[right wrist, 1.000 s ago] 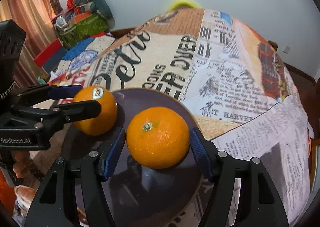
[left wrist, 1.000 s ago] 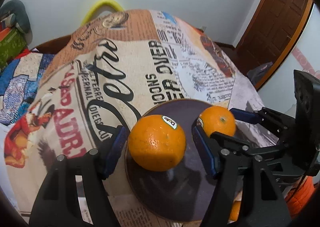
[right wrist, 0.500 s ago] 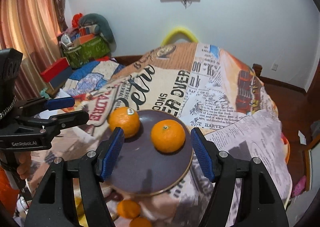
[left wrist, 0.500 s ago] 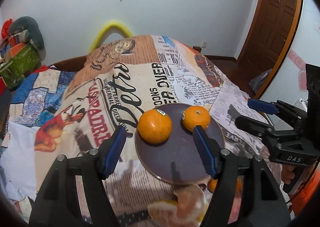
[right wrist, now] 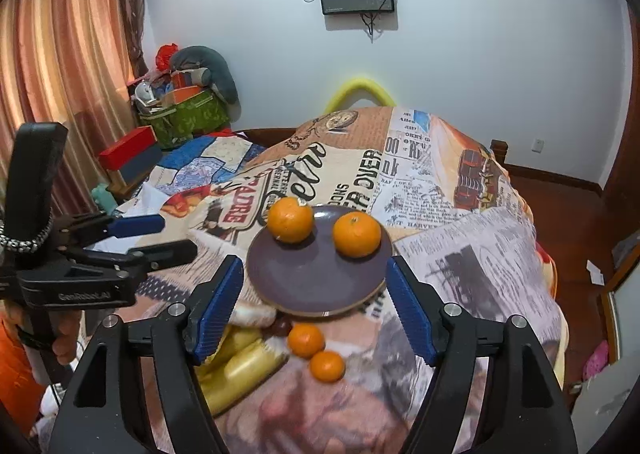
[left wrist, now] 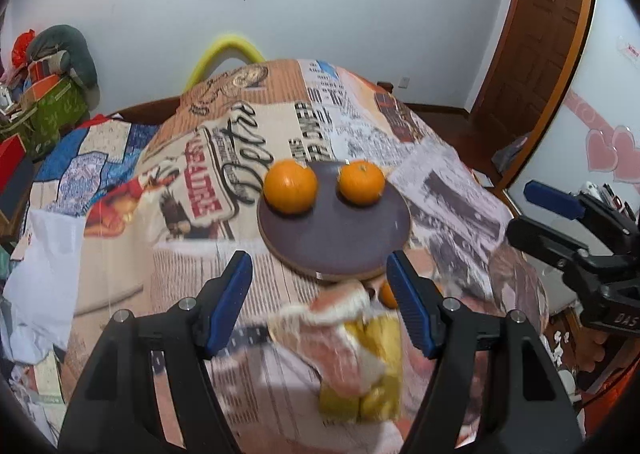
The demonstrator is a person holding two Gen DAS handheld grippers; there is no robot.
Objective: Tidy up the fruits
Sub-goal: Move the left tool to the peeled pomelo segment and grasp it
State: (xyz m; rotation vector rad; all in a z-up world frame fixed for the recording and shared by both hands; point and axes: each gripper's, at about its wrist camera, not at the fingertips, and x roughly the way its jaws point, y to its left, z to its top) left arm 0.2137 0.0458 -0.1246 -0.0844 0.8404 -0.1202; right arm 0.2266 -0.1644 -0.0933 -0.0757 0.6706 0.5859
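Left gripper (left wrist: 320, 306): jaws spread wide, nothing between the pads. Right gripper (right wrist: 314, 308): jaws have just been opening, also empty, pads clear of everything. Both hang above the near edge of the bed, apart from the fruit. Just past them, a dark plate (right wrist: 304, 282) sits on the newsprint-pattern bedspread (right wrist: 460, 254) near its near edge. Two oranges on the plate's far rim, side by side, not touching: left orange (right wrist: 289, 219), right orange (right wrist: 357, 234). Off the plate, at its near edge: two small tangerines (right wrist: 306, 340) touching each other, plus bananas (right wrist: 236, 370) partly under a cloth (left wrist: 340, 338), blurred.
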